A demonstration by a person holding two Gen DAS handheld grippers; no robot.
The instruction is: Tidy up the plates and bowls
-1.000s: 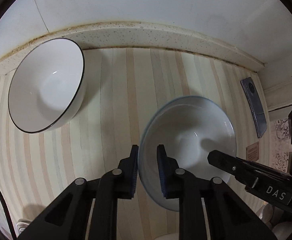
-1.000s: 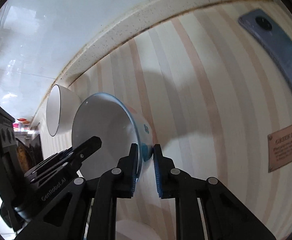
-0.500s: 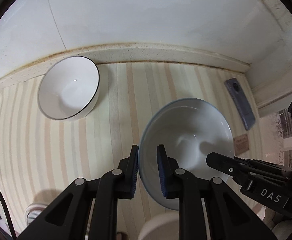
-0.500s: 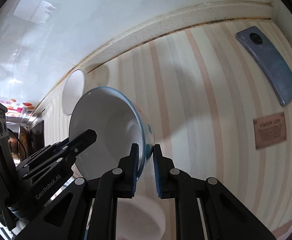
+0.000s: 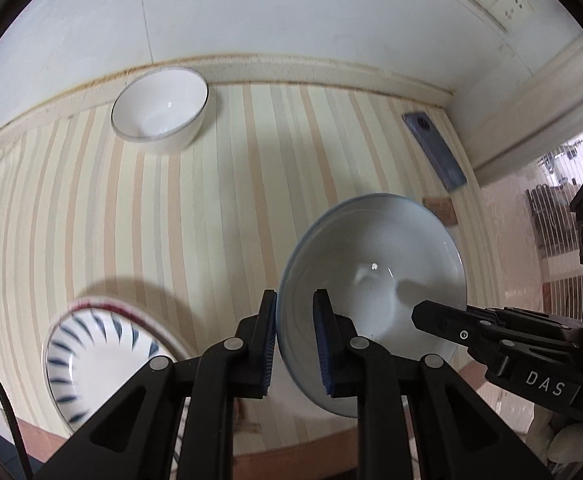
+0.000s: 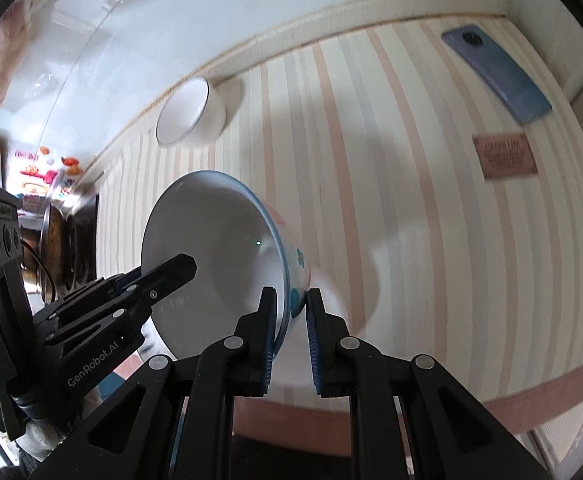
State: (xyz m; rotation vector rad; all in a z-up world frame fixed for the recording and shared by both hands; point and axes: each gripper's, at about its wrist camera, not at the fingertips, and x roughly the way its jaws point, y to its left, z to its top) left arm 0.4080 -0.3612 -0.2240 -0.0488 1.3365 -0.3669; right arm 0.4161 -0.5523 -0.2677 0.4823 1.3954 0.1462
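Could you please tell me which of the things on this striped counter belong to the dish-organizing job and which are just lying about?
Job:
pale blue-rimmed ceramic bowl, gripped by left claw and right claw
white dark-rimmed bowl
blue-striped white plate

Lying about:
blue-grey smartphone
small brown label

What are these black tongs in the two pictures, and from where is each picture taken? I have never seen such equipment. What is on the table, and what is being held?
No robot is here: a person holds one two-finger gripper in each hand, and each gripper carries a wide-angle camera looking along its fingers. One picture is from the left gripper, the other from the right gripper. Both grippers pinch the rim of the same blue-rimmed bowl, lifted and tilted above a striped tablecloth. On the cloth stand a white bowl with a dark rim, near the wall, a plate with blue strokes, a blue phone and a small brown card.
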